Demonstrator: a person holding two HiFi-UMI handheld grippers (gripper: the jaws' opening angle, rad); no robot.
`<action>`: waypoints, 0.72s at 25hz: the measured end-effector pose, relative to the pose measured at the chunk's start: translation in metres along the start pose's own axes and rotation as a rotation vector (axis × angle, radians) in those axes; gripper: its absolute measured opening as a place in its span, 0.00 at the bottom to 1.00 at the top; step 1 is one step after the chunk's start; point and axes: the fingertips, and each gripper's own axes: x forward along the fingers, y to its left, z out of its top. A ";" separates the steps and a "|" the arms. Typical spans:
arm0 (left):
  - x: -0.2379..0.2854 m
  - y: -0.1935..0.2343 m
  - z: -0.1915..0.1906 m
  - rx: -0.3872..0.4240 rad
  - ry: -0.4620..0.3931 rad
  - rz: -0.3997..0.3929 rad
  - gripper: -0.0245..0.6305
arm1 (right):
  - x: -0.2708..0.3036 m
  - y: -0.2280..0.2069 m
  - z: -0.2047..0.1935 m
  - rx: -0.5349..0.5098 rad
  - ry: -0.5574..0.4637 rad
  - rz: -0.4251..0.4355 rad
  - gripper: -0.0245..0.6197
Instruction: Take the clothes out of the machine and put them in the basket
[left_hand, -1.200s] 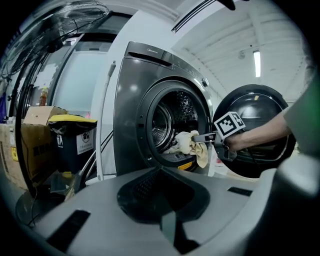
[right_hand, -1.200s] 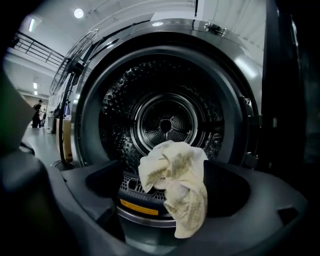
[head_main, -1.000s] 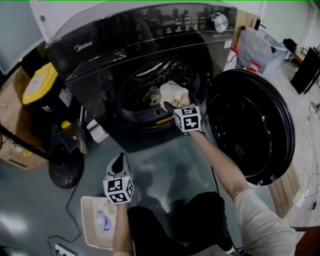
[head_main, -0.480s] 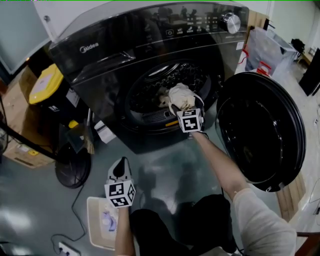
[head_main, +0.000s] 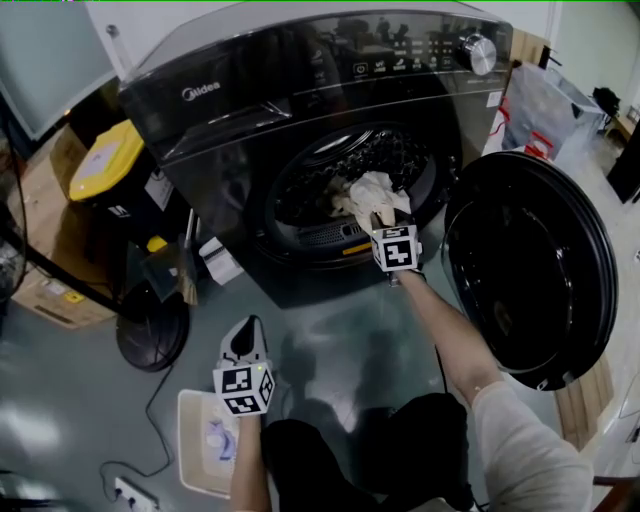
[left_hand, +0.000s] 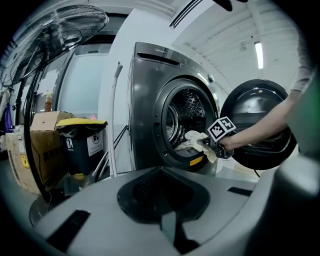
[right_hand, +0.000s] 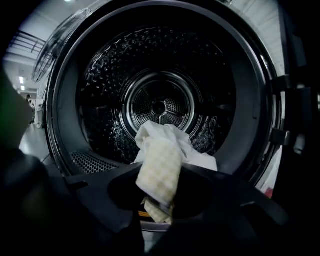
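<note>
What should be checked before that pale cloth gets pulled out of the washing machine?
1. Grip: the cloth sits between the right tongs, which are closing on it: ok.
2. Path: the door is swung wide, clear of the opening: ok.
3. Snags: whether the cloth hangs free of the drum: cannot tell.
4. Target: the basket stands on the floor beside the person: ok.
5. Other hand: the left tongs are empty and away from the opening: ok.

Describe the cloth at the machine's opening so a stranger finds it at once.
Start at the black washing machine, door open. At the drum mouth, the right gripper is closing its jaws around a cloth. It alone is cream with a faint yellow check.
</note>
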 end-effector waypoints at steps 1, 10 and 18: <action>-0.001 0.001 -0.001 0.000 0.001 0.001 0.07 | -0.002 -0.001 0.001 0.014 0.001 0.009 0.22; -0.005 -0.003 0.006 -0.011 -0.018 -0.005 0.07 | -0.036 0.008 0.022 0.033 -0.079 0.054 0.18; -0.013 -0.009 0.021 -0.011 -0.049 -0.021 0.07 | -0.099 0.016 0.041 0.063 -0.194 0.083 0.18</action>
